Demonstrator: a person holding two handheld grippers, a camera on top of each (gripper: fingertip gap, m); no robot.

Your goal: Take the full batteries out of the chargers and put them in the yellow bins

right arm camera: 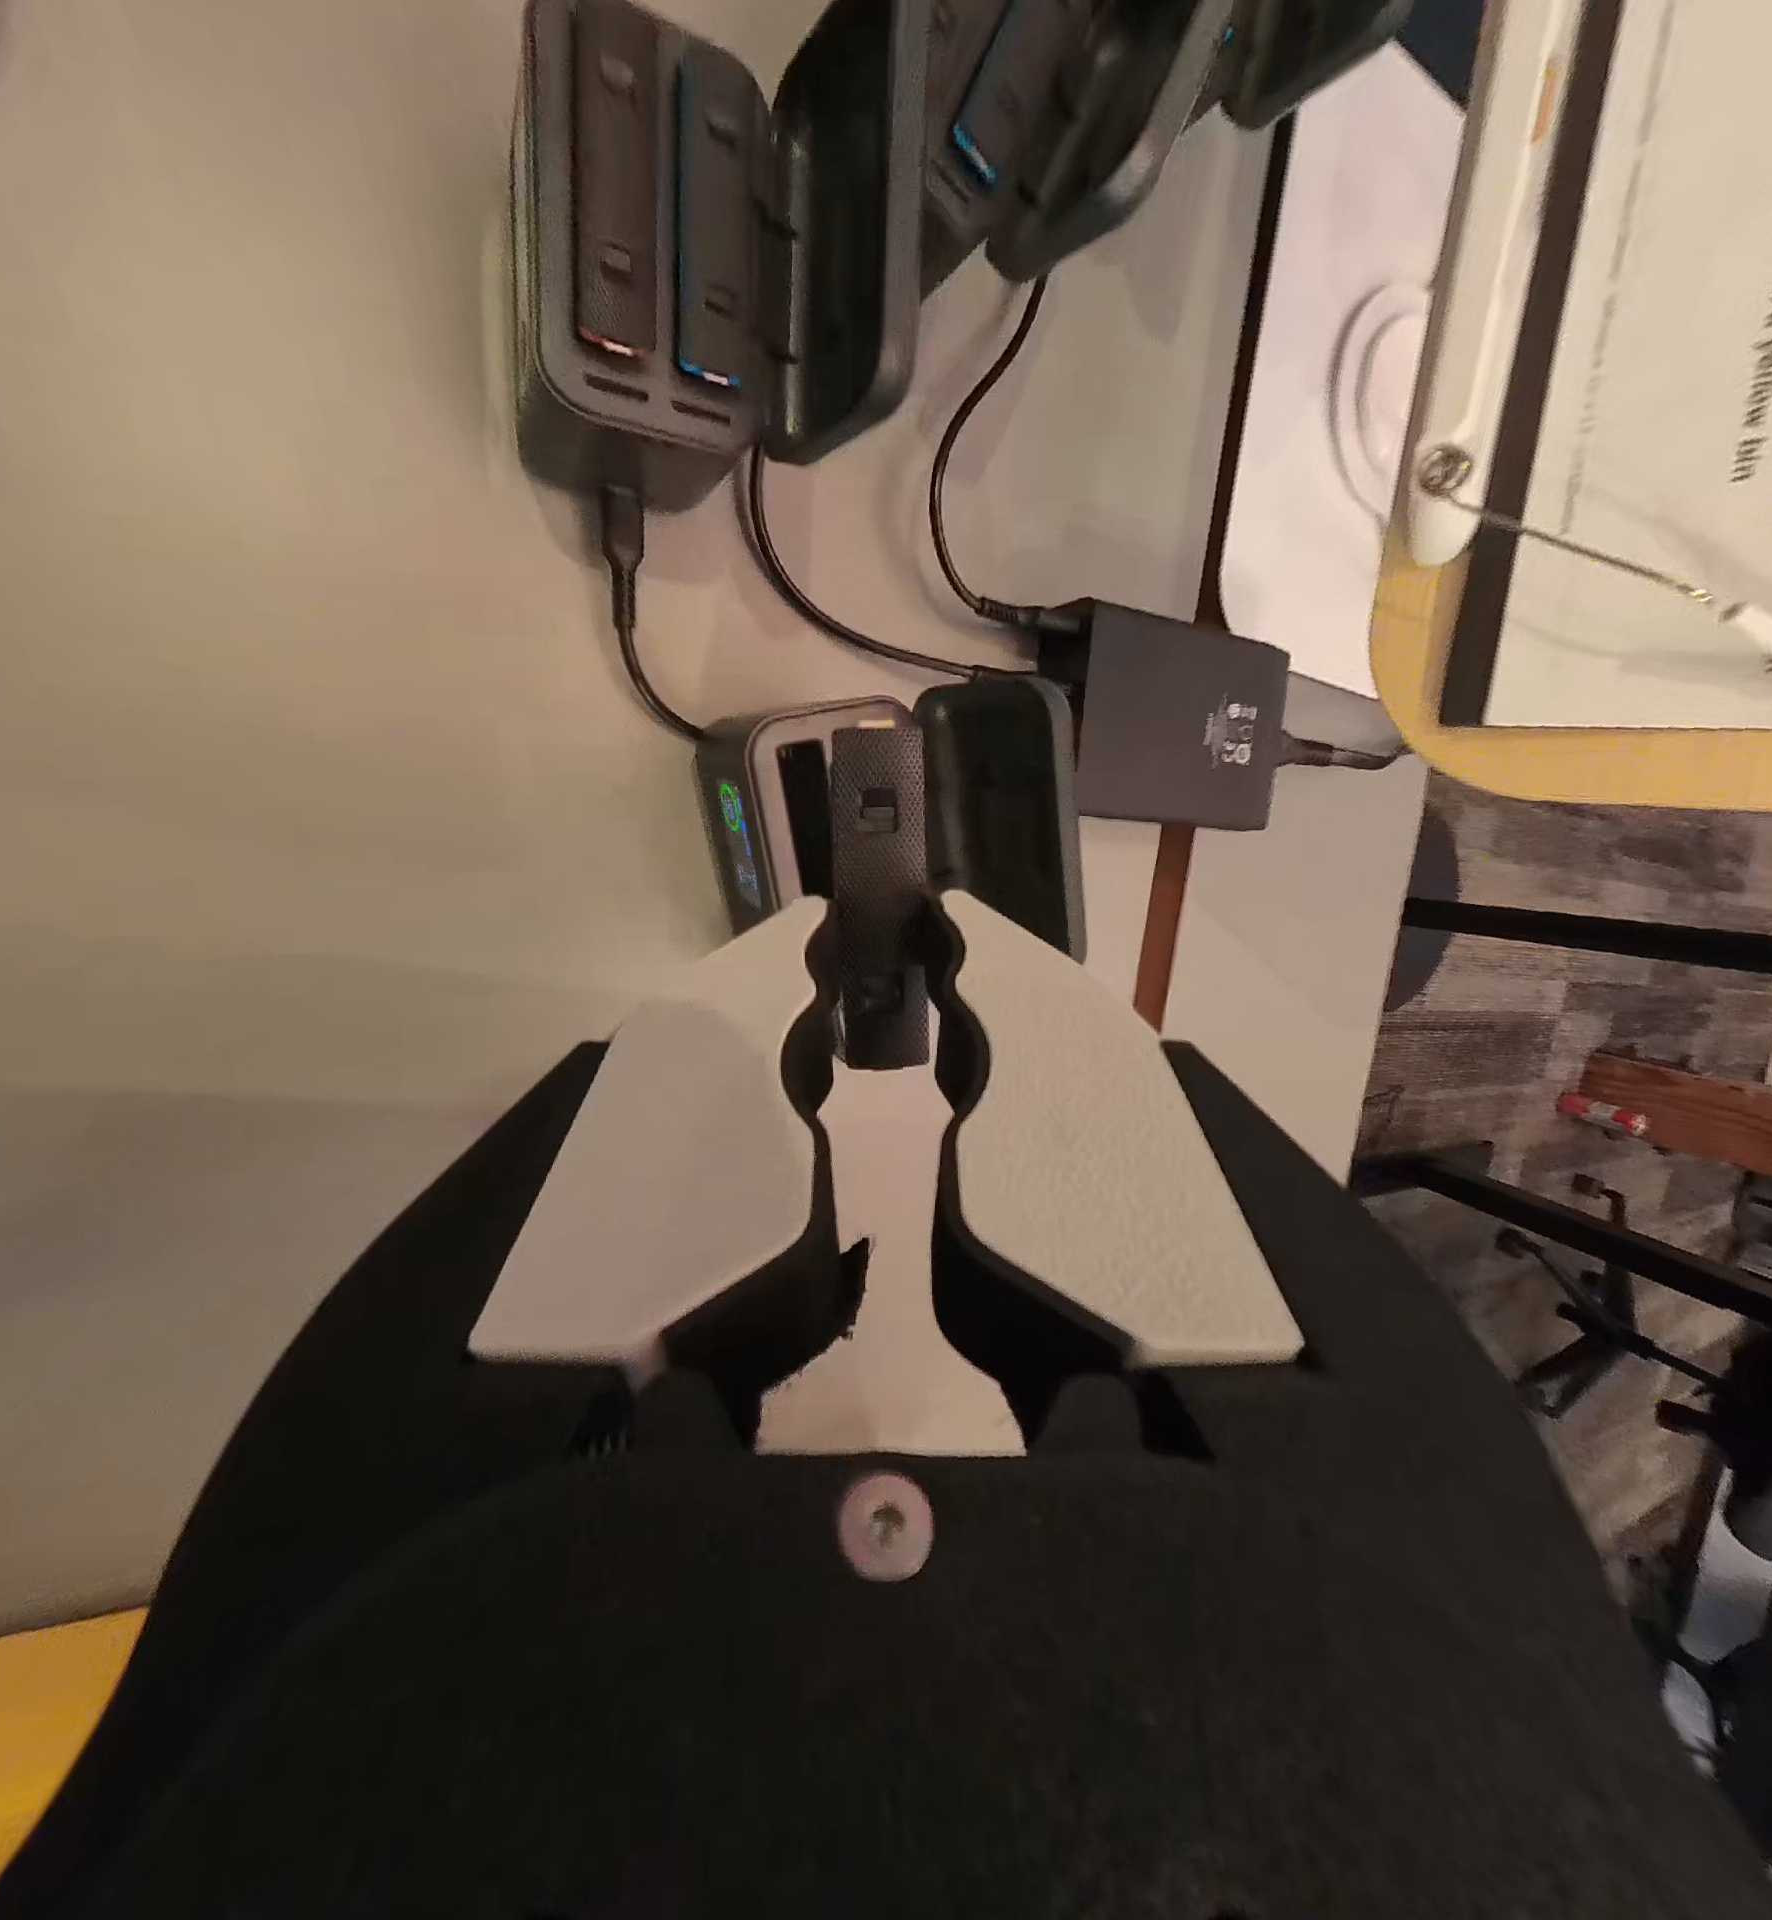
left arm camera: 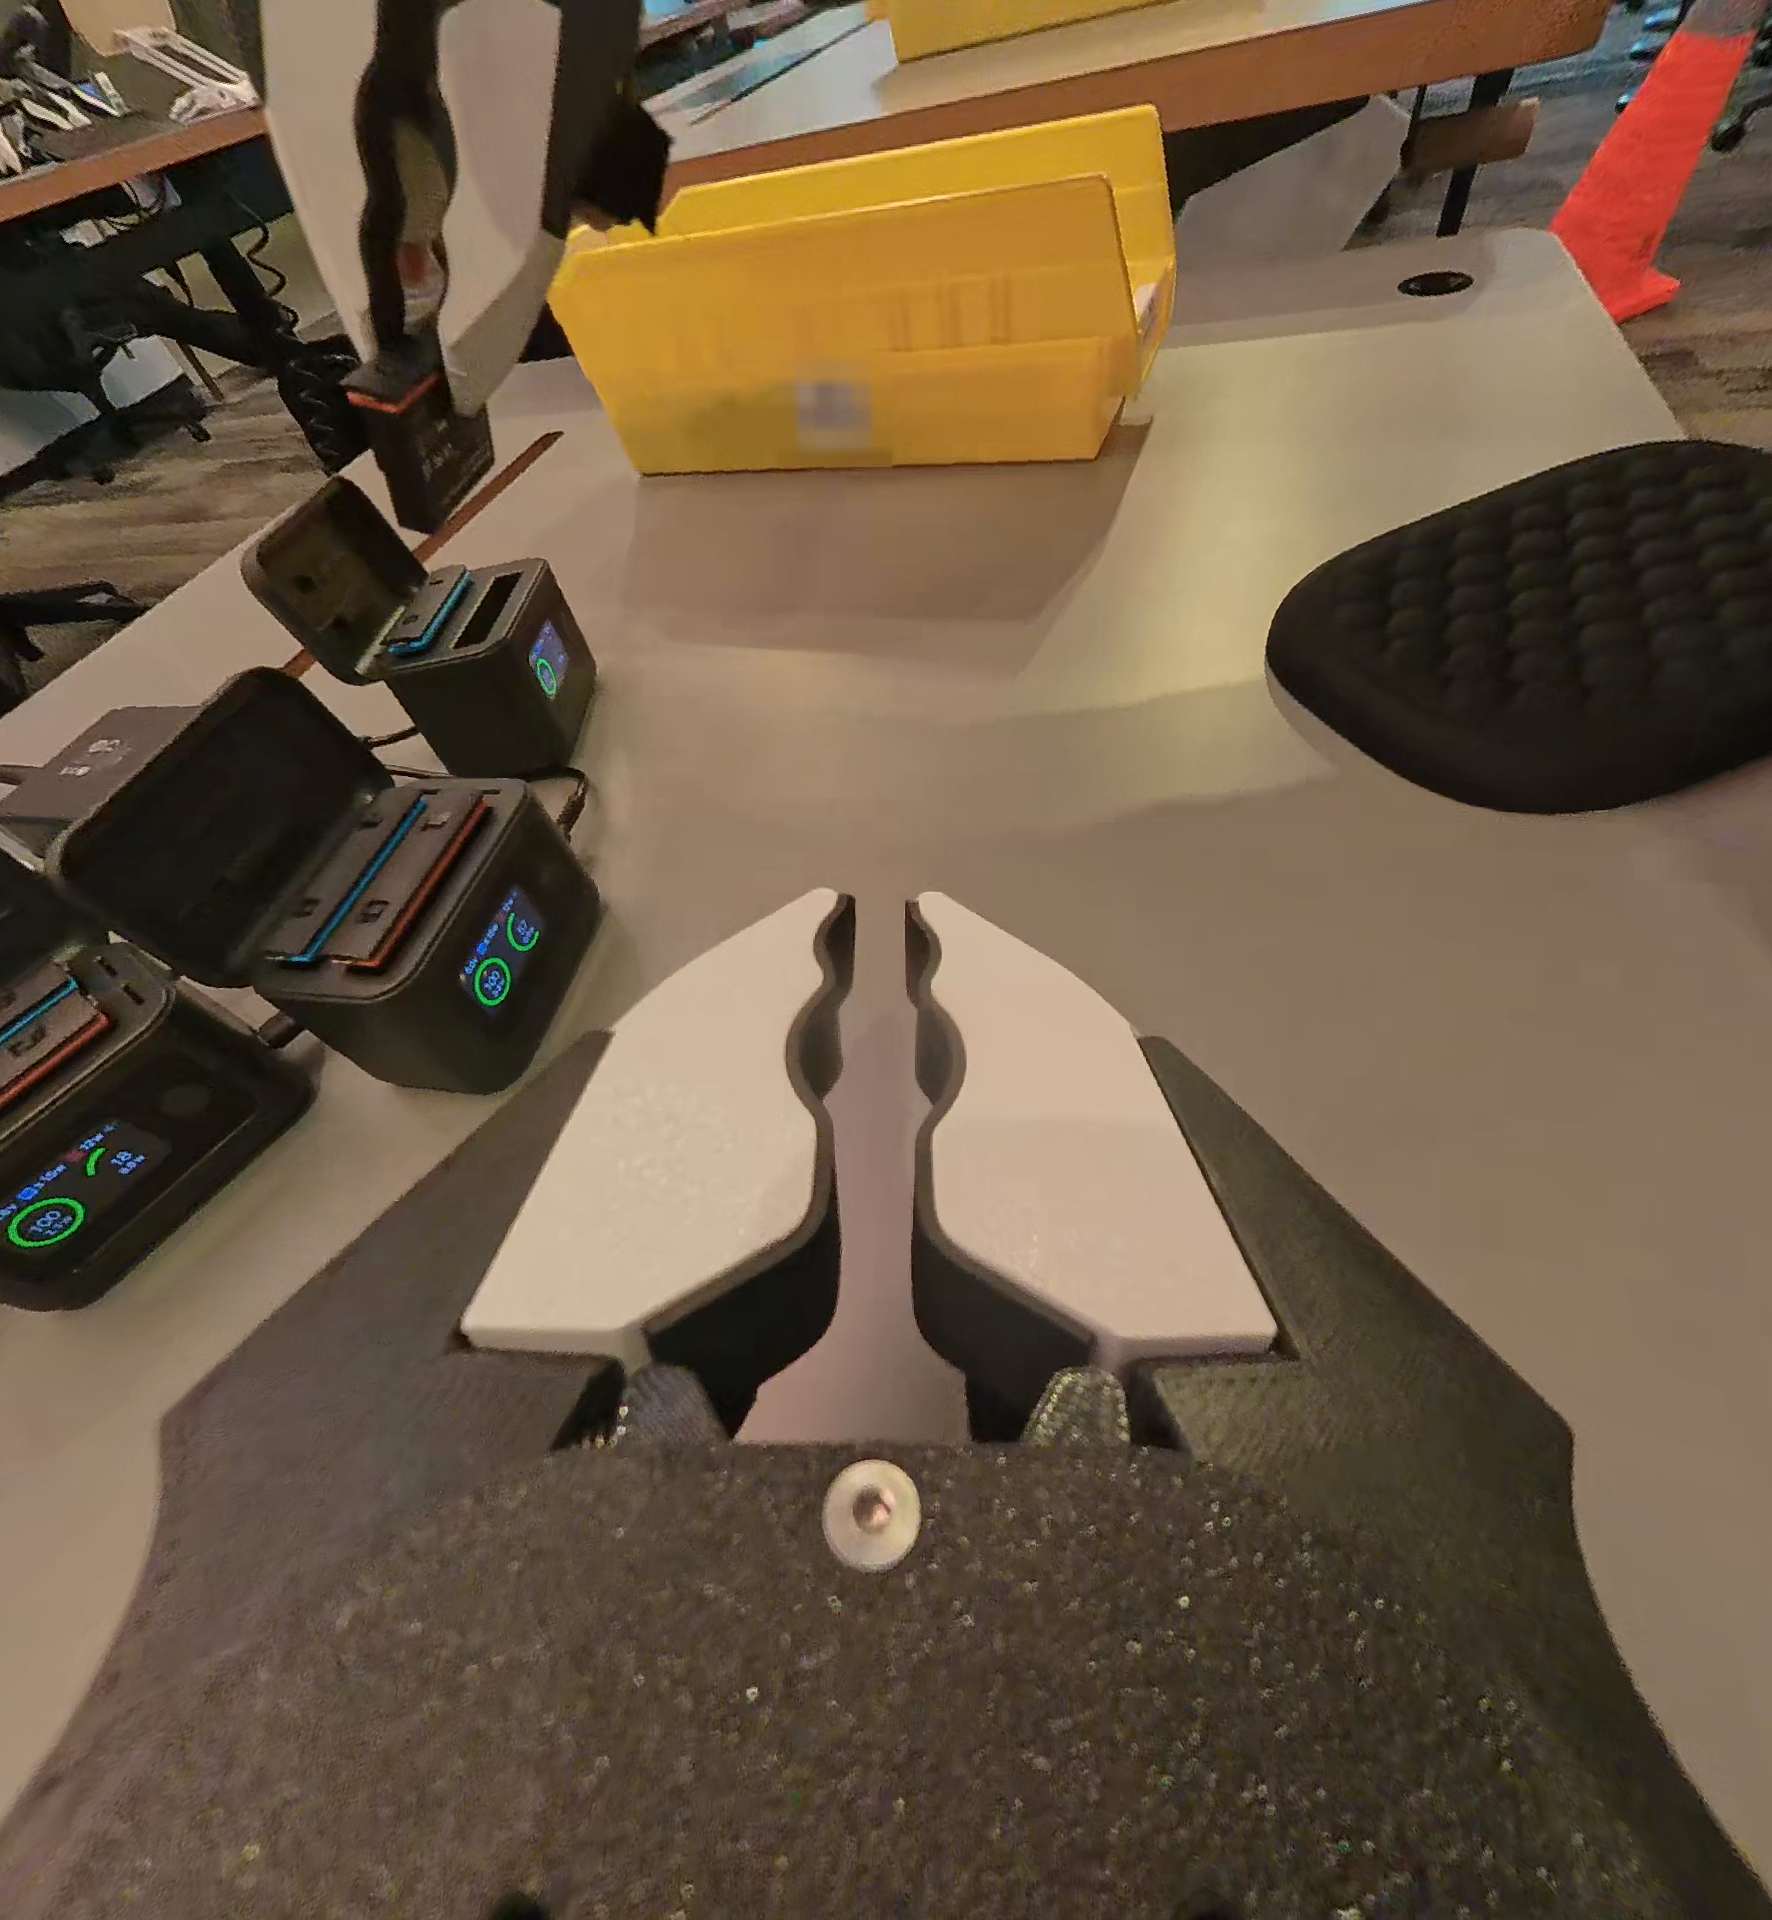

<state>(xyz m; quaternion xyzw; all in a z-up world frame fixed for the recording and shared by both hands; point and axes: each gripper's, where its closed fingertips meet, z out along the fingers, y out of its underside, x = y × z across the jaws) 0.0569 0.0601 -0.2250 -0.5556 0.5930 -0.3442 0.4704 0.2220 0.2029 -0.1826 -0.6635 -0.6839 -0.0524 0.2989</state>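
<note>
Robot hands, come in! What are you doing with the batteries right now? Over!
Right gripper shut on battery, lifted above far charger. Left gripper empty, nearly shut. Yellow bin ahead, path clear.

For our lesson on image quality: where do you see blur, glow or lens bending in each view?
Left wrist view: wide-angle bending curves the table edges; charger screens glow green; the right claw and its battery are motion-blurred. Right wrist view: edges smear, the held battery stays fairly sharp.

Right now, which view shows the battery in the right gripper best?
Right wrist view: the battery sits close and centred in the right gripper, above the charger. Left wrist view shows it small, blurred, hanging far off.
</note>
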